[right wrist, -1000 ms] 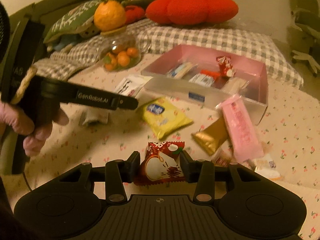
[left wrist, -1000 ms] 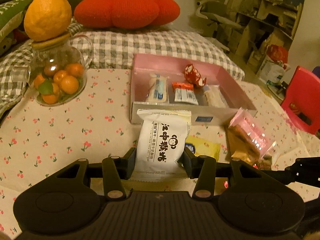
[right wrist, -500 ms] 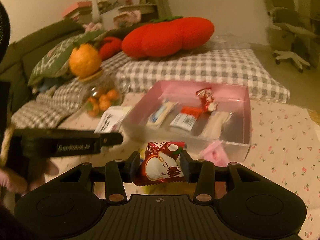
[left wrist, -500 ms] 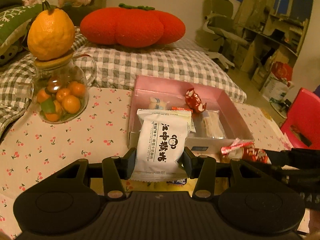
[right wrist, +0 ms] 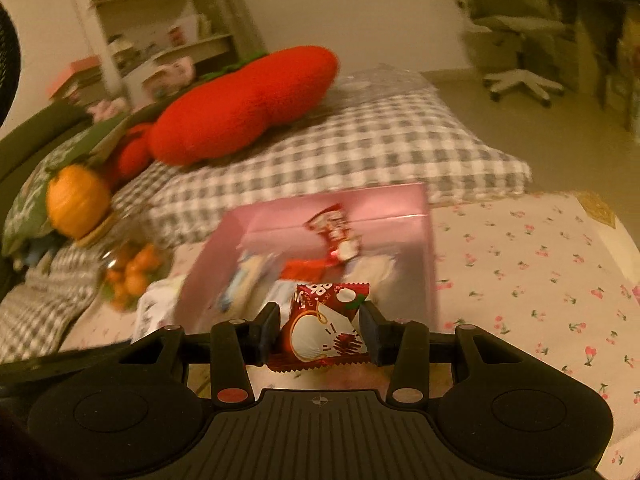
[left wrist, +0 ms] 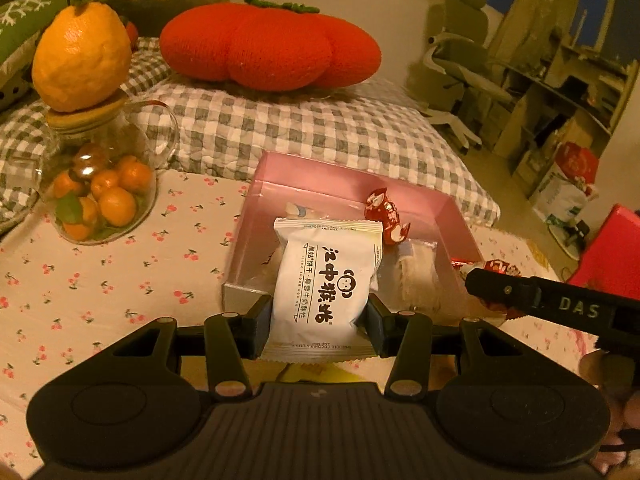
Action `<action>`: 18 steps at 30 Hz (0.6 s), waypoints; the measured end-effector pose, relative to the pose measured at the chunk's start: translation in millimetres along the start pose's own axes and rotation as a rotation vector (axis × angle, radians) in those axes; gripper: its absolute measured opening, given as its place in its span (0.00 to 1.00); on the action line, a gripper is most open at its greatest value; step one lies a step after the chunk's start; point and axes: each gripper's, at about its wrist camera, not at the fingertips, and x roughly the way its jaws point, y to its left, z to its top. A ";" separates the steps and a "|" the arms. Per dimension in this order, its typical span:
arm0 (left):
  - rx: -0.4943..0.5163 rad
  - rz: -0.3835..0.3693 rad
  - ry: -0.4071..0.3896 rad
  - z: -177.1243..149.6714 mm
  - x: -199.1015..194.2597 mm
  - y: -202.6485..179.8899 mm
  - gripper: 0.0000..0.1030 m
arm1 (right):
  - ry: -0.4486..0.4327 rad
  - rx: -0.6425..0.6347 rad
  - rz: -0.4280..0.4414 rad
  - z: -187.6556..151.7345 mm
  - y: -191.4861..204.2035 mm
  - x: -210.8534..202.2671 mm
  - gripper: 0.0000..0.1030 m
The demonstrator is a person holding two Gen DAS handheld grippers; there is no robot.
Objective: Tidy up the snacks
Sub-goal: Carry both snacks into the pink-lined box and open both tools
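My left gripper (left wrist: 318, 322) is shut on a white biscuit packet (left wrist: 326, 288) and holds it upright just over the near wall of the pink box (left wrist: 348, 178). My right gripper (right wrist: 318, 330) is shut on a red and white snack packet (right wrist: 326, 326), held at the box's near edge (right wrist: 430, 264). The box holds a red wrapped candy (left wrist: 384, 214), a pale packet (left wrist: 418, 276) and other snacks partly hidden behind the white packet. The right gripper's body (left wrist: 552, 306) shows at the right of the left wrist view.
A glass jar of small oranges (left wrist: 100, 196) with a big citrus fruit (left wrist: 82, 62) on its lid stands left of the box. A red pumpkin cushion (left wrist: 268, 46) lies on a checked pad (left wrist: 320, 132) behind. The cherry-print cloth (right wrist: 532, 276) stretches right.
Both grippers have moved forward and up toward the pink box with their packets still held. The loose snacks on the cloth have dropped out of view.
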 end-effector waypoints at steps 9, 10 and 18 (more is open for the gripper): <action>0.057 0.021 0.004 16.4 32.1 -21.0 0.43 | 0.030 0.074 -0.038 2.0 -25.9 23.1 0.41; 0.062 0.023 0.006 18.7 37.1 -23.3 0.43 | 0.032 0.078 -0.037 1.9 -26.9 24.0 0.41; 0.087 0.048 0.031 30.3 70.3 -34.6 0.44 | 0.026 0.101 -0.024 4.8 -33.7 25.3 0.41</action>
